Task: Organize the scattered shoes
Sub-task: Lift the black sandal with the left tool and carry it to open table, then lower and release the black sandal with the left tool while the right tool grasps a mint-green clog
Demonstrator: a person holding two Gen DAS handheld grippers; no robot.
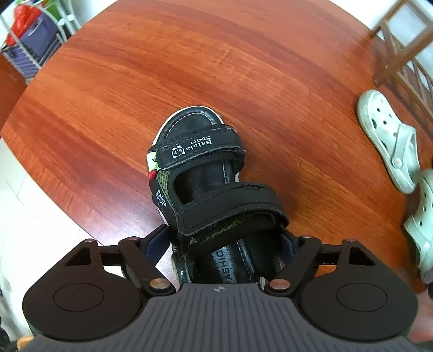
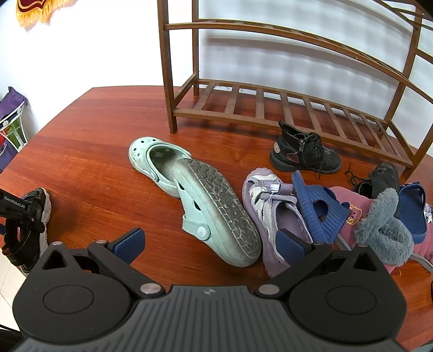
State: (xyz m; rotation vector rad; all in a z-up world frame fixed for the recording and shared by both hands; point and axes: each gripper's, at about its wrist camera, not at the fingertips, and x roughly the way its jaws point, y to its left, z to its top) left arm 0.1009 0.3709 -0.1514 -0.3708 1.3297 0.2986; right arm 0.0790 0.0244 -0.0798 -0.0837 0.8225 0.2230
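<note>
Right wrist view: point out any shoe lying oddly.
One mint green clog is flipped, its grey tread facing up, its toe resting on its upright mate. Right of them, a lilac sandal, blue slide and pink fur-trimmed slipper lie heaped together. The wooden shoe rack holds nothing.

A red-brown wooden bench [image 2: 94, 140] fills both views, its grain running in long streaks. Off its far left edge stands a white wire rack [image 1: 40, 40] holding purple bins and something red (too blurred to name). High on the white wall hangs a maroon cloth with gold fringe [image 2: 33, 12].
</note>
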